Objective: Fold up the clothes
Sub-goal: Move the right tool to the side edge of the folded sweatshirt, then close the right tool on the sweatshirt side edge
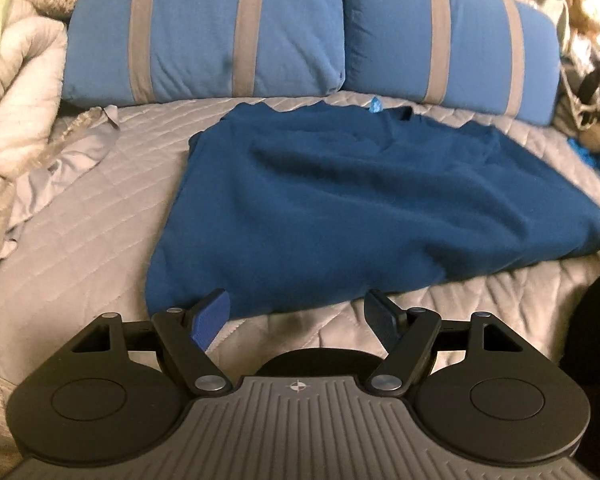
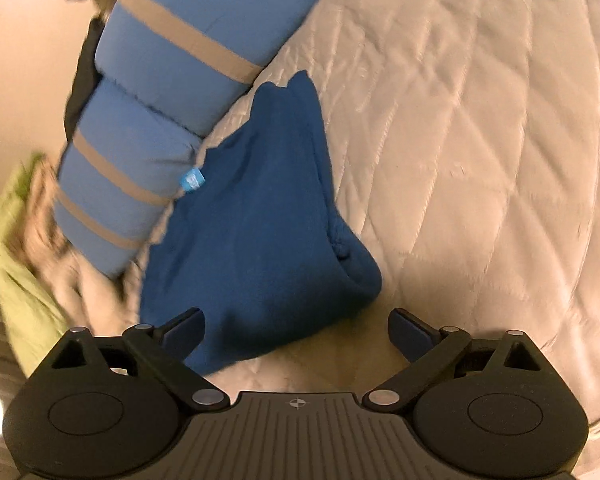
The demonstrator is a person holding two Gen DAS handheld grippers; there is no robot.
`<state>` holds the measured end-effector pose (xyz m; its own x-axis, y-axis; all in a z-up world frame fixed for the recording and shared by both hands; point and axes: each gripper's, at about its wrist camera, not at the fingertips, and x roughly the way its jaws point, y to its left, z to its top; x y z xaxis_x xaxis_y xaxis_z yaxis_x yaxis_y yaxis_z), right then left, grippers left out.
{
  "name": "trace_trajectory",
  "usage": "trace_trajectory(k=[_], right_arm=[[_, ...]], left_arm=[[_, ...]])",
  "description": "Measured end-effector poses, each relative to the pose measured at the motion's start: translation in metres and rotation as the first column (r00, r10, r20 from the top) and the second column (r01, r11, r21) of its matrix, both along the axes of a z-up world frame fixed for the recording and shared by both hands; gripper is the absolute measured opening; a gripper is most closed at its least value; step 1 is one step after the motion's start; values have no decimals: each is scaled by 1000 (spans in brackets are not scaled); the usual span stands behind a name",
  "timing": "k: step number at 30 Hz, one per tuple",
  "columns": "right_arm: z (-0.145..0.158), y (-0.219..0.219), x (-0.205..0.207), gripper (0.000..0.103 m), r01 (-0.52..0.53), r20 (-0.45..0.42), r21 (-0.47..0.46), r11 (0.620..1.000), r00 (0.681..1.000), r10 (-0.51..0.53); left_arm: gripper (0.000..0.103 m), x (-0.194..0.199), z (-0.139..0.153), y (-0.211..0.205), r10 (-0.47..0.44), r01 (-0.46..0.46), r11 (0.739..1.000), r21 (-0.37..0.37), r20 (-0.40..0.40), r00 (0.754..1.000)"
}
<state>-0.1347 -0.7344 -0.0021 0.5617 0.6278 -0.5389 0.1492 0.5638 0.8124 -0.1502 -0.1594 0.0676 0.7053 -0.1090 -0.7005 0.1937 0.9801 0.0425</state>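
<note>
Dark blue fleece garment (image 1: 340,208) spread flat on grey quilted bed (image 1: 80,220), near hem just ahead of released left tongs (image 1: 296,316); right tongs (image 2: 296,334) likewise agape, empty, above its corner.

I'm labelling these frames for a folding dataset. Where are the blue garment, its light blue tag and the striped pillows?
blue garment (image 1: 380,208), left wrist view, middle of the cloth.
light blue tag (image 2: 192,180), right wrist view, centre of the tag.
striped pillows (image 1: 196,36), left wrist view, blue panel of the left pillow.

Home bedroom, bed (image 1: 100,208) with grey quilted cover, two blue striped pillows (image 1: 204,32) at its head, bunched blankets (image 1: 16,92) beside
</note>
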Motion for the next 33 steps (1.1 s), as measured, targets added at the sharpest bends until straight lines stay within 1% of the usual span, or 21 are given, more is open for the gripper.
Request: trace_trajectory(k=[3,6,12,23,25,27,28,30,33], right_arm=[[-10,-5,-2,98,50,11,80,996,999,-51],[-13,-5,0,98,78,26,111,991,996,-81],[-14,1,7,95,119,45,108,987,991,-125],[-20,10,17,89,184,56,99,978,980,-190],[-21,10,17,85,199,55,101,975,977,-205],[-23,10,17,78,221,48,104,970,973,-227],[-24,9,17,76,231,45,110,967,971,-237],[-26,8,17,70,242,40,121,963,968,-248],[-28,8,16,65,256,33,133,957,964,-262]], left_arm=[[74,1,-1,-4,3,-2,999,43,-6,1000],[74,3,-2,-6,1,0,998,61,-14,1000],[74,6,-4,-5,1,1,998,62,-33,999],[74,7,-4,-6,5,-3,998,62,-40,999],[74,7,-4,-5,5,-3,998,61,-41,999],[74,6,-4,-5,5,-2,998,60,-43,999],[74,7,-4,-5,6,-3,998,60,-44,999],[74,7,-5,-5,7,-4,998,59,-46,999],[74,8,-5,-5,7,-4,998,60,-49,999]])
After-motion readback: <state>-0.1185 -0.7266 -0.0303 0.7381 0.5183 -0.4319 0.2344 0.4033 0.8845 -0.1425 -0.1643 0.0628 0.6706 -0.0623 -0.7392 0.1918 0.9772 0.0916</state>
